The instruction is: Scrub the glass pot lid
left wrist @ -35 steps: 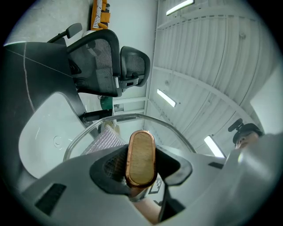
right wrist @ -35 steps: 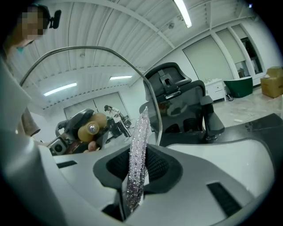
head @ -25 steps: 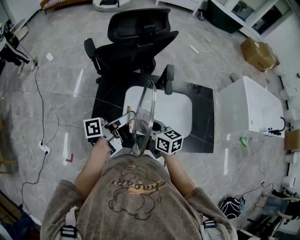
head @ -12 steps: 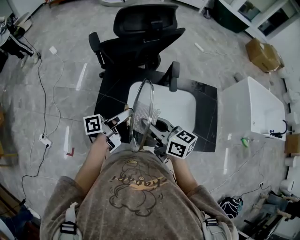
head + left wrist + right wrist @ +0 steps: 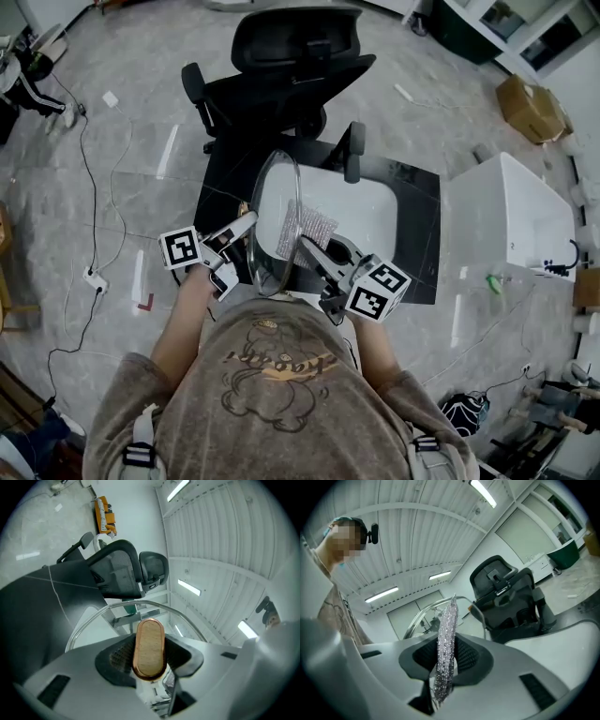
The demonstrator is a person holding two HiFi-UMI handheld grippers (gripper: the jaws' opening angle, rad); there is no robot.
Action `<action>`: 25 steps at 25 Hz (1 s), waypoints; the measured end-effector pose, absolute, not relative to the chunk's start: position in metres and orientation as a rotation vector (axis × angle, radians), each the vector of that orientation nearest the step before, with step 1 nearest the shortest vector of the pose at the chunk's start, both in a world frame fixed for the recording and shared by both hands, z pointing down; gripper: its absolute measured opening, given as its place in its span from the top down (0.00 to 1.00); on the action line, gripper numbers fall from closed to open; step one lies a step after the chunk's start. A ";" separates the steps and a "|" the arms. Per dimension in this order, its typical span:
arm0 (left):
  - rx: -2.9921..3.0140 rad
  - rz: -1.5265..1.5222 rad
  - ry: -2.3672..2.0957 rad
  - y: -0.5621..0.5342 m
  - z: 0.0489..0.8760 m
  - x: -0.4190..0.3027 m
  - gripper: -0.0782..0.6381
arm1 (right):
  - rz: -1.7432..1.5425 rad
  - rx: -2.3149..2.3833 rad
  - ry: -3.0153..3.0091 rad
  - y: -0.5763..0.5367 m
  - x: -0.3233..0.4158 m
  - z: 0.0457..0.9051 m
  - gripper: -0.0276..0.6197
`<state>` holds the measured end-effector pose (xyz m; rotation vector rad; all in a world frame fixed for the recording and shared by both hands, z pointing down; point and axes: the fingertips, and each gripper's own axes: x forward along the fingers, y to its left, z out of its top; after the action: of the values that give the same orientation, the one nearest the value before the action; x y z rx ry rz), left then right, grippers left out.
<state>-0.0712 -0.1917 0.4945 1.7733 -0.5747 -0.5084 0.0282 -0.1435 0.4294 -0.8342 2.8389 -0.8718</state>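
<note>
I hold the glass pot lid (image 5: pixel 273 223) up on edge over the white basin (image 5: pixel 361 214). My left gripper (image 5: pixel 244 228) is shut on the lid's wooden knob (image 5: pixel 149 647), which has a copper rim and fills the gap between the jaws (image 5: pixel 149 657). The lid's glass rim (image 5: pixel 123 608) arcs beyond the knob. My right gripper (image 5: pixel 309 247) is shut on a silvery mesh scrubber (image 5: pixel 307 232), which hangs just right of the lid's face. In the right gripper view the scrubber (image 5: pixel 445 653) stands edge-on between the jaws (image 5: pixel 444 667), with the lid rim (image 5: pixel 425 612) behind it.
The basin sits on a black table (image 5: pixel 417 234). A black office chair (image 5: pixel 286 70) stands right behind the table. A white cabinet (image 5: pixel 514 220) is at the right, a cardboard box (image 5: pixel 531 108) beyond it. Cables (image 5: pixel 89 187) run over the floor at the left.
The lid has swung to the left and turned its face more toward the right. My right gripper has drawn back down and to the right with the scrubber.
</note>
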 end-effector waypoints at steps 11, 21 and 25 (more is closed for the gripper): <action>1.924 -0.156 -1.030 -0.201 0.494 -0.144 0.64 | -0.876 -1.311 2.722 -0.172 0.120 0.474 0.83; 2.022 0.584 -1.342 -0.236 0.548 -0.135 0.64 | -0.875 -1.349 2.722 -0.178 0.105 0.488 0.83; 2.006 0.726 -1.332 -0.251 0.580 -0.128 0.64 | -0.896 -1.360 2.711 -0.180 0.106 0.494 0.83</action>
<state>-0.1285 -0.2508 0.5799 2.0057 -1.3319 0.7260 0.1059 -0.1802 0.4940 -1.3605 2.7111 -0.8959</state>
